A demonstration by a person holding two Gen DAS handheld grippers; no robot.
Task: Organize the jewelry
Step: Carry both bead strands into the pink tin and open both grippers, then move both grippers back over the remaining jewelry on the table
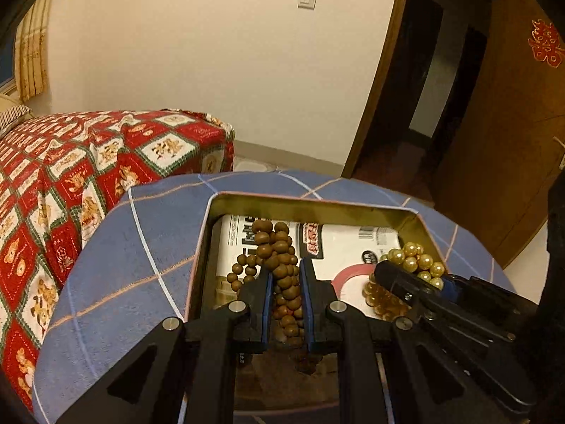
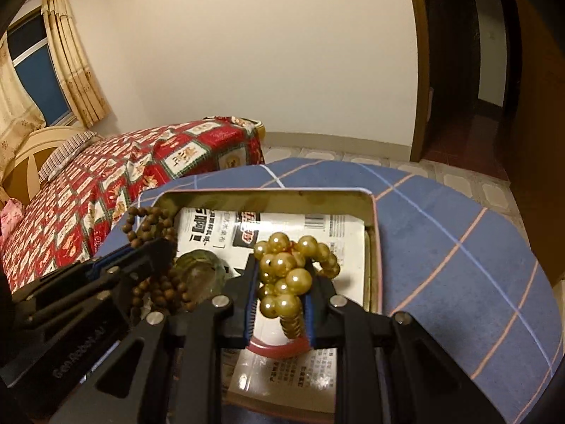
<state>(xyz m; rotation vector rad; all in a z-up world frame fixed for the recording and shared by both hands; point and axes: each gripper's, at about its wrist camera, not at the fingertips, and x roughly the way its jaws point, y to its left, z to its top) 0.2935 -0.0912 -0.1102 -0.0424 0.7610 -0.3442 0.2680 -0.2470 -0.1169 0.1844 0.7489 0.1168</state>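
Observation:
An open metal tin [image 1: 310, 208] [image 2: 268, 196] sits on a round table with a blue plaid cloth [image 1: 141, 247]. My left gripper [image 1: 286, 275] is shut on a string of brown wooden beads [image 1: 279, 247] and holds it over the tin; it also shows in the right wrist view [image 2: 152, 226]. My right gripper [image 2: 282, 279] is shut on a string of gold pearl beads [image 2: 286, 268], also over the tin, at the right of the left wrist view [image 1: 413, 258]. Amber beads [image 1: 381, 300] hang under the right gripper.
White printed paper packets [image 2: 314, 226] and a pink ring [image 1: 349, 272] lie in the tin. A glass object [image 2: 197, 272] sits in its left part. A bed with a red patterned cover [image 1: 70, 183] stands left. A wooden door [image 1: 512, 106] is right.

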